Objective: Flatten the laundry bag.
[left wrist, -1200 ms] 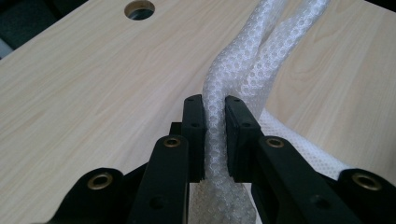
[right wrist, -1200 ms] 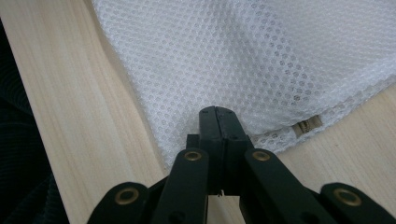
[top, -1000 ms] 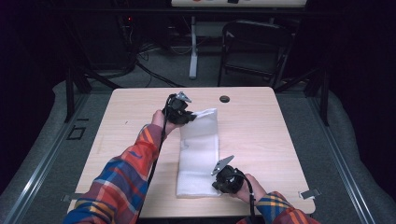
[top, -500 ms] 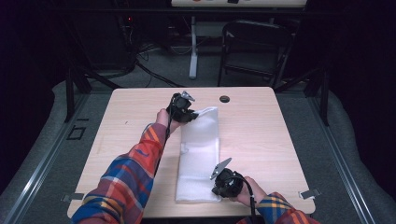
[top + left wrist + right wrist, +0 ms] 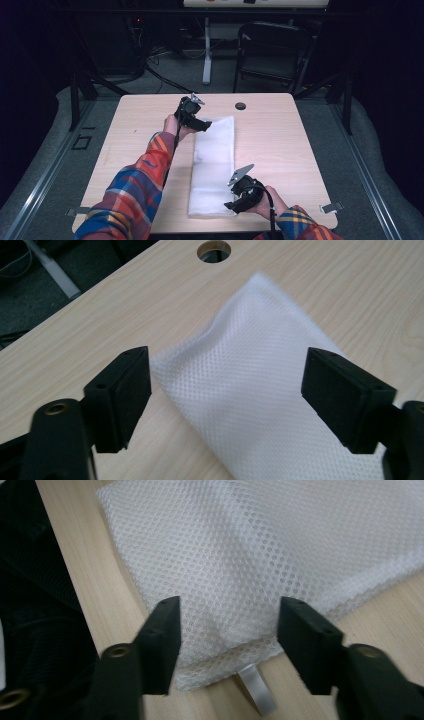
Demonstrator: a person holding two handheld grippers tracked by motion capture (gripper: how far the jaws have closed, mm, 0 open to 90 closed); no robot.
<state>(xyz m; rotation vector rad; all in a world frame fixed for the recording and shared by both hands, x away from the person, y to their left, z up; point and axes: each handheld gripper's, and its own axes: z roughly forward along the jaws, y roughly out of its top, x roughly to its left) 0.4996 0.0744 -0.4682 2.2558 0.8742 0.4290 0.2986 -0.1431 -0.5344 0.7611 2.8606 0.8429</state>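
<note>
A white mesh cloth (image 5: pixel 215 165) lies folded as a long strip down the middle of the wooden table (image 5: pixel 285 145). My left gripper (image 5: pixel 202 125) is at its far end. Its jaws have just been opening and stand wide, with the cloth's corner (image 5: pixel 250 390) lying loose between them on the wood. My right gripper (image 5: pixel 231 205) is at the near end. Its jaws have just been opening too, and the cloth's hem (image 5: pixel 260 545) rests flat between the pads (image 5: pixel 162 630) without touching them. A small white tab (image 5: pixel 256 687) sticks out from that hem.
A round cable hole (image 5: pixel 240 106) sits in the table near its far edge, also seen as the hole (image 5: pixel 214 250) beyond the cloth. A dark chair (image 5: pixel 270 50) and cables stand on the floor behind the table. The table's front edge is close under my right gripper (image 5: pixel 231 610).
Both grippers were shut on the cloth's two ends; now both have let go and their jaws stand apart. The cloth lies flat where it was, and the hands have hardly moved.
</note>
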